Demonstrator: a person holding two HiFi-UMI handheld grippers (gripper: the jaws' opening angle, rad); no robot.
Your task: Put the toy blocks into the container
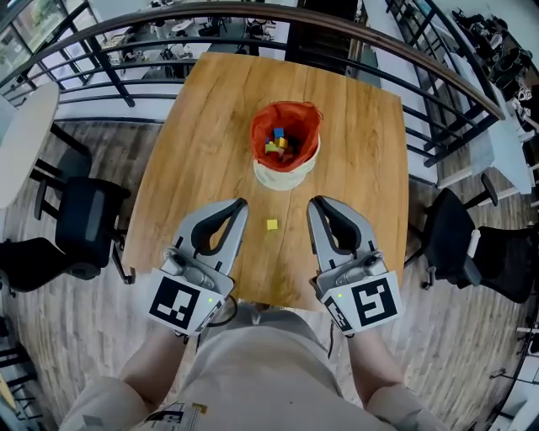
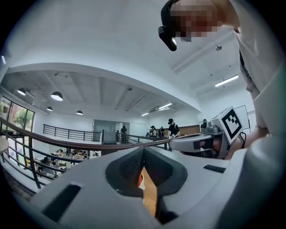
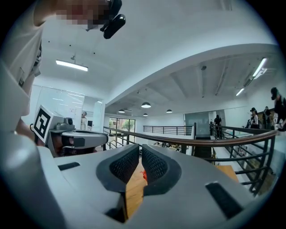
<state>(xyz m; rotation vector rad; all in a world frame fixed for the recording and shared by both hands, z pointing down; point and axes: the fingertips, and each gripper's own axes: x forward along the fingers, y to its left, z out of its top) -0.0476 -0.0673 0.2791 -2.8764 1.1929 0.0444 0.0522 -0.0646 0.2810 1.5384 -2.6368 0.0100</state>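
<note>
The container [image 1: 282, 175] holds toy blocks [image 1: 279, 144] (one yellow block [image 1: 271, 224] lies outside).

A wooden surface [image 1: 210, 126] stands on a plank floor [image 1: 50, 337], with a curved black railing [image 1: 253, 12] along its far edge. A black chair [image 1: 84, 223] stands to its left and a second chair [image 1: 459, 244] to its right. A white table [image 1: 21, 135] sits far left. Across the hall, round lamps [image 2: 56, 95] glow over standing people [image 2: 172, 127].

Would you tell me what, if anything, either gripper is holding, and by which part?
Nothing is held: left gripper and right gripper are shut, empty; the yellow block lies loose between them.
</note>
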